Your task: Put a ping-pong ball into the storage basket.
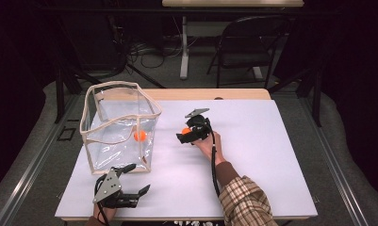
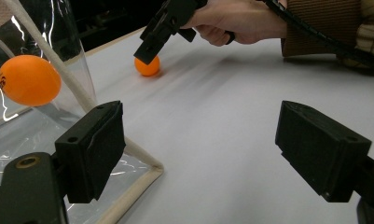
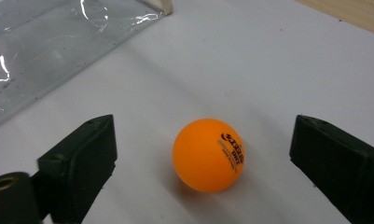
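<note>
Clearly my right gripper [image 3: 201, 163] has its jaws spread wide, gripping nothing, with the orange ball [image 3: 208, 155] lying on the white table [image 3: 278, 70] between them at the centre of the right gripper view. I judge the ball light, hollow, smooth and quick to roll, so I would pinch it across its widest part, gently and squarely. My left gripper [image 2: 198, 154] rests released at lower left, beside the clear bag [image 1: 120, 125], which holds a second ball [image 1: 140, 135].
</note>
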`<state>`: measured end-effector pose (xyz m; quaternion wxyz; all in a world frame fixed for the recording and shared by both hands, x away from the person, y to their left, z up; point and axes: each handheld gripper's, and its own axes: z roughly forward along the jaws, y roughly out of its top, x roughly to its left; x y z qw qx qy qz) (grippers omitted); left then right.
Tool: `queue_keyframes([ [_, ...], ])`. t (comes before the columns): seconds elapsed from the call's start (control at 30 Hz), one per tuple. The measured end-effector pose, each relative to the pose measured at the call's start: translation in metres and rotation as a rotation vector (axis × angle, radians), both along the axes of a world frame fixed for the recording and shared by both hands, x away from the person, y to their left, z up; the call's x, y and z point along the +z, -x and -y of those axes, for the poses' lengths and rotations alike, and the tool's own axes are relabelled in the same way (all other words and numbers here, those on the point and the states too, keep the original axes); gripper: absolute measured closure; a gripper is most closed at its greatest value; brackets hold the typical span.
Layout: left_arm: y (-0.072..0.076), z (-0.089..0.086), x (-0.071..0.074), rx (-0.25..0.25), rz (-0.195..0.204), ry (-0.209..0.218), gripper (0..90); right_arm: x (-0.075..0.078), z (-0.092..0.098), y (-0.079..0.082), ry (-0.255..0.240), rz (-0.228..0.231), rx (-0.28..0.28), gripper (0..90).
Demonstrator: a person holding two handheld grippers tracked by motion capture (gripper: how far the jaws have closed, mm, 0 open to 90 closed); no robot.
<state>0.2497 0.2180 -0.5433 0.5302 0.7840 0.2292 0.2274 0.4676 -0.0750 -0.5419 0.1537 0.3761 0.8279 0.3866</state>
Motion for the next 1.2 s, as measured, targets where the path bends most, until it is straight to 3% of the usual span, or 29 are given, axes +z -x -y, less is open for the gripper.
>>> queue_keyframes([
  [0.27,0.0,0.0,0.0,-0.001,0.001,-0.001,15.9,-0.005,-0.001,-0.002,0.014,-0.014,-0.027,23.5],
  [0.87,0.0,0.0,0.0,-0.004,0.001,-0.003,15.9,-0.011,-0.003,-0.004,0.056,-0.055,-0.027,50.1],
  [1.2,0.0,0.0,0.0,-0.001,0.0,-0.001,15.9,-0.005,-0.001,0.0,0.03,-0.039,-0.019,50.6],
])
